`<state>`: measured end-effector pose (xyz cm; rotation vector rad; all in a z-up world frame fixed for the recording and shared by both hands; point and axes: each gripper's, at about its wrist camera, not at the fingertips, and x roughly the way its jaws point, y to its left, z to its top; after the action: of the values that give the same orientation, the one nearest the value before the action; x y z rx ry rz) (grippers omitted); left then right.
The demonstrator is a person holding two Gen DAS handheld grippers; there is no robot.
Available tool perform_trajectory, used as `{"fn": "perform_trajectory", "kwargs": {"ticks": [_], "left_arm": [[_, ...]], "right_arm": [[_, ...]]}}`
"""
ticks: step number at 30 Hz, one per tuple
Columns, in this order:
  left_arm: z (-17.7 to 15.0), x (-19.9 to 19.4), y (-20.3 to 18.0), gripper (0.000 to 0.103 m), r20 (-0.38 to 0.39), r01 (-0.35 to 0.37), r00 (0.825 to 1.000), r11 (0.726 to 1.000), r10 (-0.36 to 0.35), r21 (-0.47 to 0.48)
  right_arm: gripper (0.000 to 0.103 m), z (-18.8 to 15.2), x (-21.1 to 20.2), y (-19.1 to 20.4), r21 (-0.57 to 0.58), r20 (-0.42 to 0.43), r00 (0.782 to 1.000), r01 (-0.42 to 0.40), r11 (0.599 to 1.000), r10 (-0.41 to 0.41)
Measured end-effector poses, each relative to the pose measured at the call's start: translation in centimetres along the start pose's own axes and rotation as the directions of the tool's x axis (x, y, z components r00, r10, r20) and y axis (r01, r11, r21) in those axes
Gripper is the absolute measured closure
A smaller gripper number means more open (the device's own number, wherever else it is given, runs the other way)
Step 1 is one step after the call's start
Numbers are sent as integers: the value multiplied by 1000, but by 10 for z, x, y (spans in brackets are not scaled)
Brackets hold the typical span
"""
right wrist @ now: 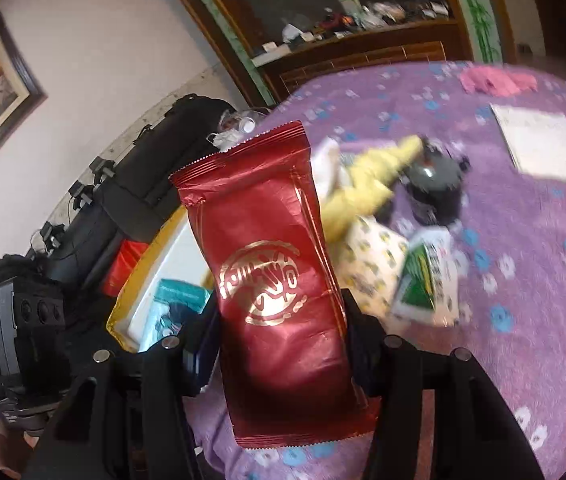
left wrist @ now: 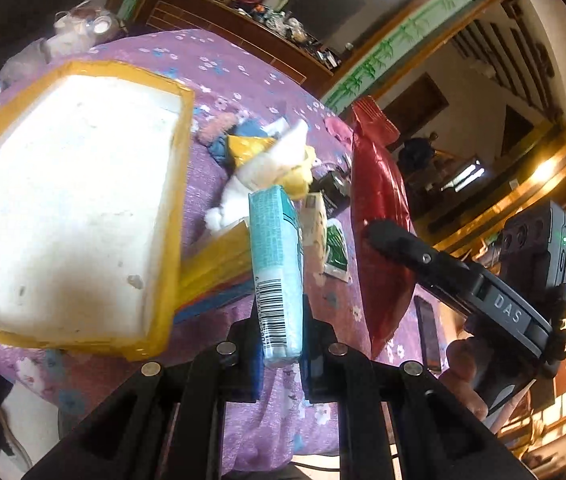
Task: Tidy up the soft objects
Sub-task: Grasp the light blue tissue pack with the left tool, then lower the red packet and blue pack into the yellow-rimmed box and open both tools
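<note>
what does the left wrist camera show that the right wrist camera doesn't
Only the left wrist view shows the barcode on the light blue tissue pack clamped in the left gripper, and the white foam box's whole interior.

Only the right wrist view shows the gold emblem on the red foil packet held by the right gripper, plus a white sheet and pink cloth.

Both show the purple floral cloth, the red packet and the green-and-white sachet.

red packet: 1 | blue tissue pack: 1 | foam box: 1 | green sachet: 1
</note>
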<state>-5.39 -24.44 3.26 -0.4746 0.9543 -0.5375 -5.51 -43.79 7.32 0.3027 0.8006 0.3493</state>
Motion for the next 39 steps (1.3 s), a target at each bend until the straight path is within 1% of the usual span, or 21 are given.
{"fn": "perform_trajectory", "kwargs": {"ticks": [3, 4, 6, 8, 12, 17, 19, 22, 25, 26, 28, 30, 32, 34, 36, 39], "left_arm": [[0, -8, 4, 91, 29, -24, 999, 1000, 24, 14], [1, -7, 6, 91, 25, -31, 999, 1000, 31, 5], [1, -7, 12, 91, 9, -14, 1000, 1000, 14, -26], [4, -8, 15, 91, 9, -7, 1000, 999, 7, -35], [8, -7, 14, 92, 16, 5, 1000, 999, -5, -38], [7, -7, 9, 92, 16, 22, 1000, 999, -21, -29], [10, -8, 10, 92, 18, 22, 1000, 999, -21, -35], [12, -21, 15, 92, 35, 32, 999, 998, -31, -52], [18, -45, 22, 92, 89, 30, 996, 997, -24, -68], [19, -56, 25, 92, 115, 17, 993, 997, -9, -71], [23, -74, 36, 92, 158, -34, 986, 996, 47, -82], [29, -84, 55, 92, 179, -84, 978, 987, 108, -134], [37, -84, 77, 92, 162, -111, 976, 973, 145, -201], [41, -77, 97, 92, 142, -122, 977, 963, 160, -241], [42, -71, 110, 92, 127, -147, 975, 956, 183, -254], [42, -62, 121, 92, 123, -210, 961, 945, 246, -250]], "right_arm": [[49, 4, 6, 9, -4, -9, 1000, -14, 1000, 14], [49, 4, 9, 11, -4, -17, 1000, -15, 1000, 15], [49, 3, 14, 15, -5, -30, 1000, -11, 1000, 11], [49, 2, 18, 16, 2, -28, 999, -18, 1000, 18], [50, 4, 24, 17, 11, -31, 1000, -4, 1000, 4], [50, 1, 17, 15, 30, -13, 1000, 12, 999, -12], [50, 0, 15, 12, 49, -10, 1000, 1, 999, 0], [50, 0, 18, 16, 52, -14, 1000, -21, 998, 21], [50, 5, 24, 27, 44, -24, 998, -58, 997, 59], [50, 9, 28, 35, 38, -32, 996, -80, 996, 82], [50, 14, 37, 51, 14, -53, 992, -117, 993, 117], [50, 20, 56, 74, -20, -91, 987, -135, 991, 132], [49, 25, 77, 96, -42, -129, 982, -142, 989, 135], [49, 27, 95, 110, -31, -160, 978, -140, 990, 133], [49, 32, 117, 125, -15, -182, 976, -128, 992, 123], [49, 36, 144, 141, -18, -201, 975, -96, 995, 90]]}}
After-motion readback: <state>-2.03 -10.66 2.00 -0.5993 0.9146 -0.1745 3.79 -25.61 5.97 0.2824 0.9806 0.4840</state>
